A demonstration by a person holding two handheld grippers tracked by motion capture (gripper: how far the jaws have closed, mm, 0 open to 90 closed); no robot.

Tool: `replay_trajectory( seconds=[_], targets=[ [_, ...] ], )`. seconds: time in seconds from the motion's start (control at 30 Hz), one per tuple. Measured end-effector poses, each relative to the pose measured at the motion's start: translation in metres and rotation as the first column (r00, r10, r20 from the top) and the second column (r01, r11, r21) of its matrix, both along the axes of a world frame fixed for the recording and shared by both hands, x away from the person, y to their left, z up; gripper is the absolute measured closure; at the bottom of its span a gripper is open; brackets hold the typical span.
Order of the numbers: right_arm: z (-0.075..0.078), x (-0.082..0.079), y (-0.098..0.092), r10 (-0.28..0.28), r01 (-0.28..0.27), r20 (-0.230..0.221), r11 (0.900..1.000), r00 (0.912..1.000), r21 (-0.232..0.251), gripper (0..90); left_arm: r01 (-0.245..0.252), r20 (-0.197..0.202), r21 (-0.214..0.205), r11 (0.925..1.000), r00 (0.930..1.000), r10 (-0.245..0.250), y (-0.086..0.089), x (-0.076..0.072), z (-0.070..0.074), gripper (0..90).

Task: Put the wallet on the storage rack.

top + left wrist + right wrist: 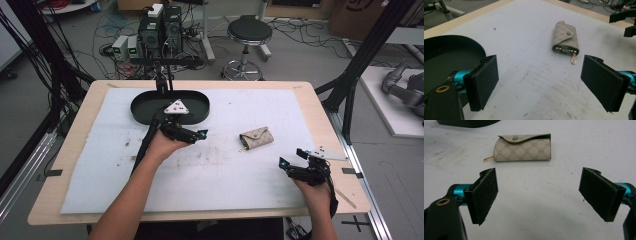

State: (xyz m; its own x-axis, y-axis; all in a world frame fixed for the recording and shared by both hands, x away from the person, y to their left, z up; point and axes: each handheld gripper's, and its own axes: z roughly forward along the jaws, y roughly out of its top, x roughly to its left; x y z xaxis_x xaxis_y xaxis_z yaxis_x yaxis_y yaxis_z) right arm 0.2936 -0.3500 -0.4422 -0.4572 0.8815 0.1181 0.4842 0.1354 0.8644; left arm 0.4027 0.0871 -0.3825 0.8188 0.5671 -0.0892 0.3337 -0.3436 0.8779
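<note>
A beige patterned key pouch (256, 137) with a snap flap lies on the white mat, right of centre. My left gripper (192, 131) hovers just in front of the black oval tray (145, 107), left of the pouch, open and empty. My right gripper (292, 158) sits near the mat's right front edge, also open and empty. In the left gripper view the pouch (565, 37) lies ahead of the wide-apart pads (484, 80), its gold clip end toward me. In the right gripper view the pouch (522, 147) lies sideways beyond the open gripper (537, 192).
The white mat (225, 175) covers most of the wooden table (90, 100). The tray (446, 53) looks empty. A stool (248, 32), computers and cables stand on the floor beyond the far edge. Black frame posts (350, 80) rise at the right.
</note>
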Motion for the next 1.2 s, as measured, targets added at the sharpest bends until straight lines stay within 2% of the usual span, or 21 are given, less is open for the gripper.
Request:
replay_trajectory(
  seconds=[0.17, 0.2, 0.23, 0.27, 0.4, 0.43, 0.5, 0.67, 0.7, 0.93, 0.97, 1.07, 1.1, 1.2],
  targets=[
    [0.000, -0.002, -0.004, -0.009, 0.009, 0.001, 1.0000, 1.0000, 0.003, 15.9, 0.033, -0.004, 0.026, 0.9991, 0.9994, -0.033, -0.026, 0.011, 0.002, 14.7],
    [0.000, -0.002, -0.004, -0.009, 0.009, 0.001, 1.0000, 1.0000, 0.003, 15.9, 0.033, -0.004, 0.026, 0.9991, 0.9994, -0.033, -0.026, 0.011, 0.002, 14.7],
    [-0.001, -0.002, -0.005, -0.011, 0.011, 0.000, 0.9999, 0.9999, 0.005, 15.9, 0.041, -0.005, 0.032, 0.9987, 0.9991, -0.041, -0.035, 0.014, 0.002, 14.7],
    [-0.001, -0.002, -0.006, -0.013, 0.013, -0.002, 0.9999, 0.9999, 0.006, 15.9, 0.041, -0.005, 0.032, 0.9987, 0.9991, -0.041, -0.035, 0.014, 0.002, 14.6],
    [-0.001, -0.002, -0.007, -0.015, 0.015, 0.002, 0.9999, 0.9999, 0.008, 15.9, 0.064, -0.017, 0.043, 0.9970, 0.9978, -0.064, -0.056, 0.021, 0.001, 14.4],
    [-0.001, -0.002, -0.007, -0.014, 0.014, 0.002, 0.9999, 0.9999, 0.008, 16.0, 0.064, -0.017, 0.043, 0.9970, 0.9978, -0.064, -0.056, 0.021, 0.001, 14.3],
    [-0.001, -0.002, -0.007, -0.014, 0.014, 0.001, 0.9999, 0.9999, 0.010, 16.0, 0.081, -0.020, 0.062, 0.9948, 0.9966, -0.080, -0.069, 0.025, 0.000, 14.3],
    [-0.002, -0.002, -0.006, -0.011, 0.011, -0.002, 0.9999, 0.9999, 0.008, 15.9, 0.098, -0.027, 0.058, 0.9936, 0.9950, -0.096, -0.084, 0.029, -0.003, 14.3],
    [-0.002, -0.001, -0.005, -0.009, 0.009, -0.001, 0.9999, 1.0000, 0.005, 16.0, 0.115, -0.034, 0.081, 0.9901, 0.9931, -0.112, -0.091, 0.032, -0.005, 13.9],
    [-0.002, -0.001, -0.002, -0.001, 0.001, -0.004, 1.0000, 1.0000, -0.002, 15.9, 0.146, -0.038, 0.104, 0.9838, 0.9890, -0.143, -0.115, 0.037, -0.007, 13.7],
    [-0.002, -0.001, -0.002, -0.004, 0.004, -0.004, 1.0000, 1.0000, 0.000, 15.9, 0.155, -0.045, 0.109, 0.9819, 0.9875, -0.151, -0.123, 0.039, -0.009, 13.7],
    [-0.002, -0.002, -0.003, -0.006, 0.006, -0.005, 1.0000, 1.0000, 0.003, 15.9, 0.164, -0.059, 0.115, 0.9798, 0.9857, -0.158, -0.132, 0.042, -0.013, 13.7],
    [-0.002, -0.001, -0.004, -0.005, 0.005, 0.000, 1.0000, 1.0000, 0.002, 15.9, 0.177, -0.076, 0.124, 0.9763, 0.9828, -0.168, -0.140, 0.044, -0.017, 13.7],
    [-0.002, -0.002, -0.005, -0.009, 0.009, -0.007, 0.9999, 0.9999, 0.008, 16.0, 0.186, -0.085, 0.136, 0.9731, 0.9809, -0.175, -0.148, 0.046, -0.021, 13.7]
  ],
)
